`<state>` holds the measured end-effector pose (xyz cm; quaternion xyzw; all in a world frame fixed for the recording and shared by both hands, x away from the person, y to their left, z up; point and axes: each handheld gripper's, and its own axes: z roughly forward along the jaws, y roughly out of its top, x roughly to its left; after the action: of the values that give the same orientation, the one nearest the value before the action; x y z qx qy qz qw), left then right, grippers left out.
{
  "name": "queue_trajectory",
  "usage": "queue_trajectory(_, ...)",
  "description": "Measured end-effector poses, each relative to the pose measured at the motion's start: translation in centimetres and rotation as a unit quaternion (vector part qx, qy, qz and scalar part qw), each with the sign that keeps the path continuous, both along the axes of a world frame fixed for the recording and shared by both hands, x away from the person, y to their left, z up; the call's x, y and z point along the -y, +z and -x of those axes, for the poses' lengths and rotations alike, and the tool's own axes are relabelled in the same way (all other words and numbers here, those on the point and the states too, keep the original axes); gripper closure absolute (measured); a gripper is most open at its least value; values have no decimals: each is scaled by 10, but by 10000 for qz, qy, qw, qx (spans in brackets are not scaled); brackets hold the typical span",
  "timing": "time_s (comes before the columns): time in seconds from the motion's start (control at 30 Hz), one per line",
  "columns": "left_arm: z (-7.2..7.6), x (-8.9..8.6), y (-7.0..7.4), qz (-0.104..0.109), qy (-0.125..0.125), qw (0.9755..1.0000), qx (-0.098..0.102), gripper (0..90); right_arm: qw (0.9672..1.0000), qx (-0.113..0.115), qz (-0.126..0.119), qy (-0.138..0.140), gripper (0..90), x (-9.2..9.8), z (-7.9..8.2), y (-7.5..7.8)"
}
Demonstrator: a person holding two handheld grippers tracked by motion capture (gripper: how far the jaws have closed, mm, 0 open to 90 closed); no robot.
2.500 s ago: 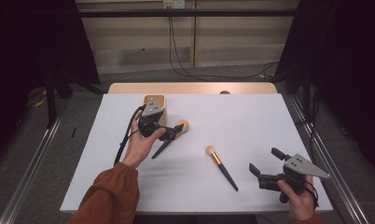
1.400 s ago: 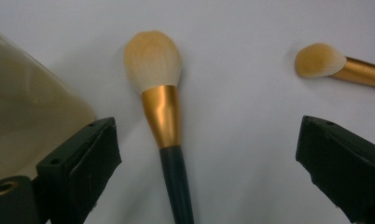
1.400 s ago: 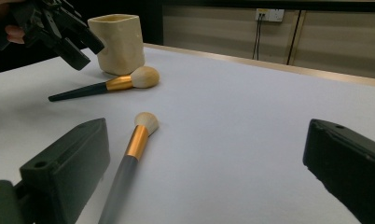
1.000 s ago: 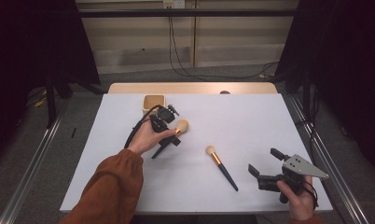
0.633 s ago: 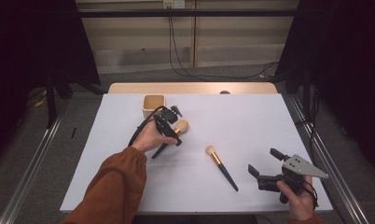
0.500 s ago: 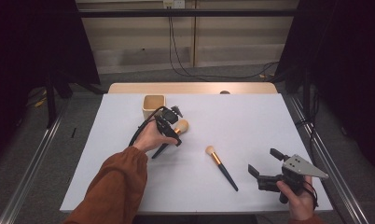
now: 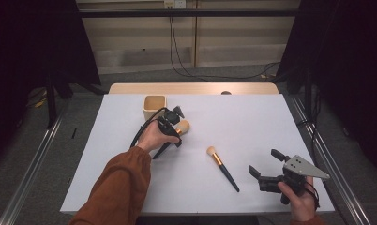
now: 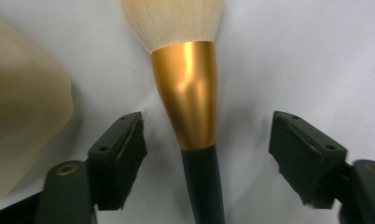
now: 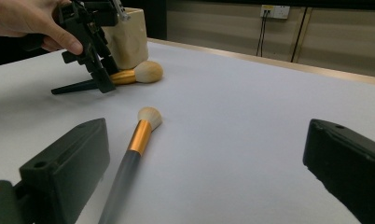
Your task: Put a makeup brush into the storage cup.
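Right gripper [image 7: 267,169]: near edge of the tabletop [image 7: 252,122], at the right, held in the right hand [image 7: 300,197]; jaws wide open with nothing between them, aimed across the tabletop.
Small brush [image 7: 222,161]: flat on the tabletop just left of and beyond the right gripper, apart from it; bristles toward the far side, dark handle toward the near edge. In the right gripper view [image 9: 138,138] it lies just inside the left jaw, untouched.
Left gripper [image 7: 173,125]: farther back, left of centre, held in the left hand [image 7: 151,137], tipped down over the big brush; jaws have just been closing and stand part open.
Big brush [image 8: 190,93]: lies on the tabletop between the left jaws, gold ferrule and top of the dark handle centred in the gap; a clear space shows on both sides, pads not touching it. Bristles point away from the jaws.
Cup [image 7: 154,107]: beige, upright, just beyond the left gripper, near the brush head.
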<state>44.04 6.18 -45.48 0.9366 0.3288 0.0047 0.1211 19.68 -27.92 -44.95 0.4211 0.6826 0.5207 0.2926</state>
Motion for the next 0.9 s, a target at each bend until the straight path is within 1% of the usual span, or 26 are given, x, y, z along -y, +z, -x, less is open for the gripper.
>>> queue_trajectory(0.03,0,1,0,-33,25,10000,12,290,10000,-2,-5,-2,3,0,0,0)
queue_trajectory(0.07,0,1,0,-95,-8,9999,48,345,10000,1,-41,-2,3,0,0,0)
queue_trajectory(0.1,-1,1,1,-125,-28,9999,52,345,10000,1,-41,-2,3,0,0,0)
queue_trajectory(0.13,-1,0,1,-111,10,9999,62,372,10000,6,-26,5,3,0,0,0)
queue_trajectory(0.17,-2,0,1,-111,14,9999,53,372,10000,6,-26,5,3,0,0,0)
queue_trajectory(0.23,-2,0,1,-134,55,9999,57,408,10000,5,-2,21,2,0,0,0)
queue_trajectory(0.27,-3,0,2,-174,54,9998,23,408,10000,-18,-3,22,3,-1,1,0)
queue_trajectory(0.3,-4,0,3,-210,75,9997,27,474,10000,-70,-25,52,3,-1,0,-1)
queue_trajectory(0.33,-5,0,3,-215,137,9997,-14,474,10000,-70,-25,52,3,-1,0,-1)
queue_trajectory(0.4,-6,-1,3,-232,125,9997,-19,528,10000,-55,-13,61,2,-2,1,-1)
queue_trajectory(0.43,-6,-1,4,-247,116,9996,-15,528,10000,-54,-9,63,2,-2,1,-1)
queue_trajectory(0.47,-6,-2,4,-259,116,9996,-66,563,10000,-63,-4,61,2,-1,1,-1)
queue_trajectory(0.5,-6,-1,4,-262,174,9995,-86,589,10000,-67,-7,48,2,-1,0,-1)
queue_trajectory(0.53,-7,-1,5,-311,169,9993,-116,611,10000,-65,-4,48,2,-1,0,-1)
queue_trajectory(0.63,-5,1,5,-343,148,9992,-124,687,10000,-67,-4,68,2,-1,1,-1)
queue_trajectory(0.77,-7,-1,5,-266,162,9993,-192,706,9999,-65,6,82,2,-2,1,-1)
queue_trajectory(0.8,-7,-1,5,-260,146,9994,-166,706,10000,-61,6,77,2,-1,1,-1)
queue_trajectory(0.9,-7,-2,5,-265,131,9994,-177,707,9999,-78,6,69,2,-1,0,-1)
